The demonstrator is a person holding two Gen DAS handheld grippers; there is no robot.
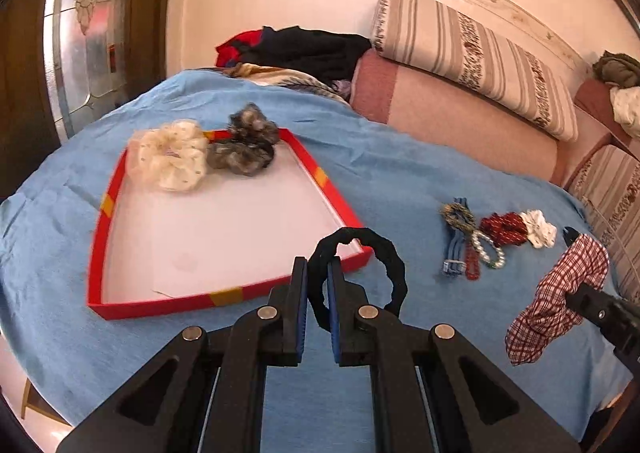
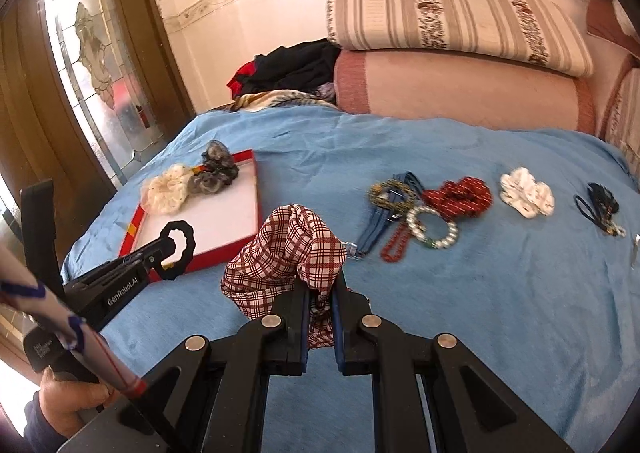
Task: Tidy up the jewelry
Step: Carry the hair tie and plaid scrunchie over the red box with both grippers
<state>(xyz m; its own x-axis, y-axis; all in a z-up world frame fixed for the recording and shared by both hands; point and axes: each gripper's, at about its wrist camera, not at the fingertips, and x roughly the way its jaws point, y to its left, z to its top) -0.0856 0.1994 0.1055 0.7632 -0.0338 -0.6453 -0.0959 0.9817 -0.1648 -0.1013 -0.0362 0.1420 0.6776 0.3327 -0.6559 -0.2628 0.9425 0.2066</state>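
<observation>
while the blue sheet is spread over the bed, a red tray with a white floor is laid on it, and a cream scrunchie and a grey scrunchie are seen at its far end, touching each other. a black hair tie is pinched between the nearly closed jaws of the left gripper, held over the tray's near corner. a red checked scrunchie is clamped in the right gripper, its jaws pressed tight on the cloth, above the sheet just right of the tray. further right, a gold-green tie, blue bands, a pearl bracelet, red beads, a dark red scrunchie, a white scrunchie and a dark tie are left on the sheet. a hand is glimpsed at the left handle.
</observation>
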